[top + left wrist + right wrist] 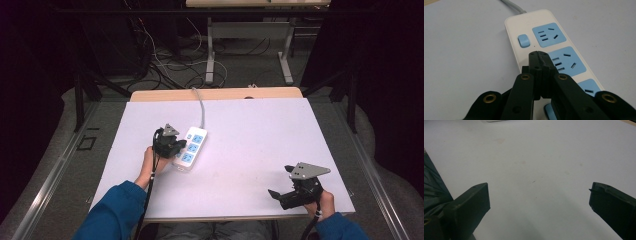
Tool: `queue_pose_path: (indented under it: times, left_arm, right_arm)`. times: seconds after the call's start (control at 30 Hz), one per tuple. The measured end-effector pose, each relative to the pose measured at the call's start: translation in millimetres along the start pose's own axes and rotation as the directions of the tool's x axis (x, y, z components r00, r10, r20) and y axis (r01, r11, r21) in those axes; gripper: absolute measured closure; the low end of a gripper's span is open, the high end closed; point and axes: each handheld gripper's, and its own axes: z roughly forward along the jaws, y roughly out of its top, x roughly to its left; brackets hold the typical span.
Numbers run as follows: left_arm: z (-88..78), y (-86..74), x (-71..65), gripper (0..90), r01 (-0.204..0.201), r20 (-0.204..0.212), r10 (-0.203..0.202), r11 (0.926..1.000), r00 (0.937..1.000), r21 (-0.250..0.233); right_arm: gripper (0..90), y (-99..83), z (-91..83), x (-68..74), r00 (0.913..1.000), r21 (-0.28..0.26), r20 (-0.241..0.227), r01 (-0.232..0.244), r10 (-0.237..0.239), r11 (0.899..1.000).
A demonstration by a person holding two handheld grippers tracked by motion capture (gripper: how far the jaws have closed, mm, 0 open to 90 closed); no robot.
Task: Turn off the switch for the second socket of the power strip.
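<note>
A white power strip (192,145) with blue sockets lies left of the table's middle, its grey cable (201,105) running to the far edge. My left gripper (172,148) hangs over its near left part. In the left gripper view, the left gripper (538,53) is shut with nothing between its tips. The tips sit over the power strip (541,35), just short of the blue switch (523,40) and beside the middle socket (565,61). Whether they touch the strip I cannot tell. My right gripper (280,181) rests near the front right edge; the right gripper (539,192) stands open over bare table.
The white table top (260,130) stretches wide between the two grippers. Blue sleeves (117,210) come in from the front edge. Beyond the far wooden edge (215,93), loose cables (165,65) and another table's legs (210,55) stand on the floor.
</note>
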Motion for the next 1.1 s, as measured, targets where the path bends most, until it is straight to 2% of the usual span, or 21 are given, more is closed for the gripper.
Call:
queue_pose_path:
  times: [0.3,1.1]
  left_arm:
    - [0.1,0.2,-1.7,90.0,-0.013,-0.01,0.013,0.9999,0.9999,0.0]
    - [0.2,-0.7,-1.2,90.0,-0.002,-0.002,0.002,1.0,1.0,0.001]
  right_arm:
    - [2.3,0.1,0.1,0.0,1.0,-0.001,0.002,0.004,-0.004,1.0]
    - [2.3,-0.1,0.4,0.4,1.0,-0.001,0.005,0.001,-0.001,1.0]
